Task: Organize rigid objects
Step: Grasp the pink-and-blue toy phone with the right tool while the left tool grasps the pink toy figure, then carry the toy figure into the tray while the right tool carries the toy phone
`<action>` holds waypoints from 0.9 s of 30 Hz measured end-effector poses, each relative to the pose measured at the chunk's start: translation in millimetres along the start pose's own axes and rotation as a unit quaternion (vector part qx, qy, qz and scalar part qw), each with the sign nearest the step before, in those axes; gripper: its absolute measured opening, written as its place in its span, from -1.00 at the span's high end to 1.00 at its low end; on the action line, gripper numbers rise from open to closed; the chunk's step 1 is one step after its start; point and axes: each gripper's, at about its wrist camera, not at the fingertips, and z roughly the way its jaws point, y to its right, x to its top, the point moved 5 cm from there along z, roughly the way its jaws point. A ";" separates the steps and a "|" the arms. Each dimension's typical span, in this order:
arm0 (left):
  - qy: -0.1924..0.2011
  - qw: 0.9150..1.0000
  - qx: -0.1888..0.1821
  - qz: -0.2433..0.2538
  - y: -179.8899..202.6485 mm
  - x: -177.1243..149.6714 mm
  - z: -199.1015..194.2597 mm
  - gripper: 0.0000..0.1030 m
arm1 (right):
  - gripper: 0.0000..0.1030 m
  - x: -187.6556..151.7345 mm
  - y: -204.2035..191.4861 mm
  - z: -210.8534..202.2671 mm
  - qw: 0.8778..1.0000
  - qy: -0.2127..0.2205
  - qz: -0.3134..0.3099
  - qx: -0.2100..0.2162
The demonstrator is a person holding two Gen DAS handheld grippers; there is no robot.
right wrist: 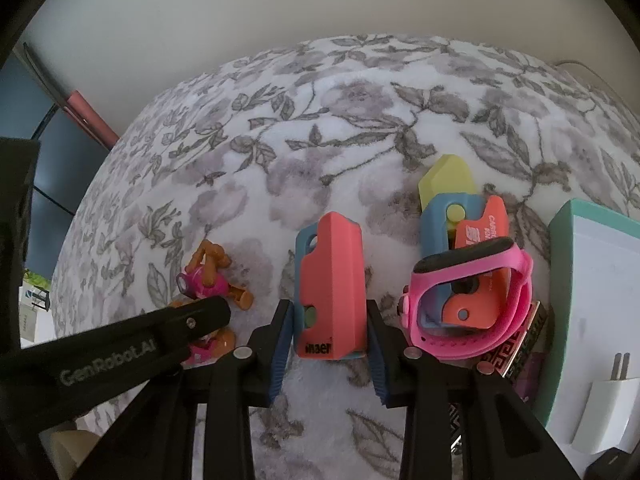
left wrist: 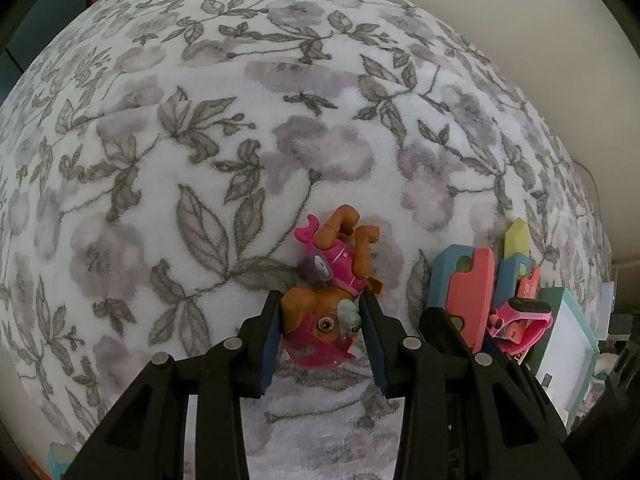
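Observation:
My left gripper [left wrist: 322, 322] is shut on the head of a brown and pink toy dog [left wrist: 332, 276] that lies on its back on the floral blanket [left wrist: 200, 140]. The dog also shows at the left of the right wrist view [right wrist: 208, 280], partly behind the left gripper's arm [right wrist: 120, 348]. My right gripper [right wrist: 328, 328] is shut on a coral and blue toy knife [right wrist: 330, 280], which stands upright on the blanket. A second blue, coral and yellow toy knife [right wrist: 460, 216] and a pink watch [right wrist: 472, 304] lie just right of it.
A white box with a teal rim [right wrist: 592, 280] stands at the right edge, with a white charger plug [right wrist: 604, 404] on it. A patterned dark box [right wrist: 520, 344] lies under the watch. A wall [right wrist: 280, 8] lies beyond the blanket.

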 end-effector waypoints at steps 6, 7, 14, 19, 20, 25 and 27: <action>0.003 1.000 0.010 0.001 2.6 1.4 5.7 0.22 | 0.29 -11.3 6.5 -8.2 1.000 -0.011 0.021 0.011; 0.004 1.000 0.013 0.004 3.2 1.4 5.7 0.21 | 0.29 -13.9 7.3 -10.0 1.000 -0.013 0.024 0.011; 0.010 0.999 0.030 0.017 10.4 -10.5 4.9 0.22 | 0.29 -34.0 11.0 -23.4 0.999 -0.029 0.035 0.004; 0.010 0.999 0.031 0.014 8.1 -23.0 3.1 0.22 | 0.29 -43.2 9.7 -38.6 0.999 -0.029 0.040 0.004; 0.008 0.999 0.029 0.012 7.8 -24.7 2.7 0.22 | 0.29 -44.6 9.7 -41.0 0.999 -0.029 0.042 0.005; 0.022 1.000 0.008 0.006 11.7 -35.0 -9.8 0.22 | 0.29 -51.9 15.1 -61.1 0.998 -0.018 0.059 0.011; 0.037 0.999 0.002 0.008 15.5 -36.3 -19.8 0.22 | 0.29 -52.5 18.2 -69.8 0.998 -0.010 0.068 0.014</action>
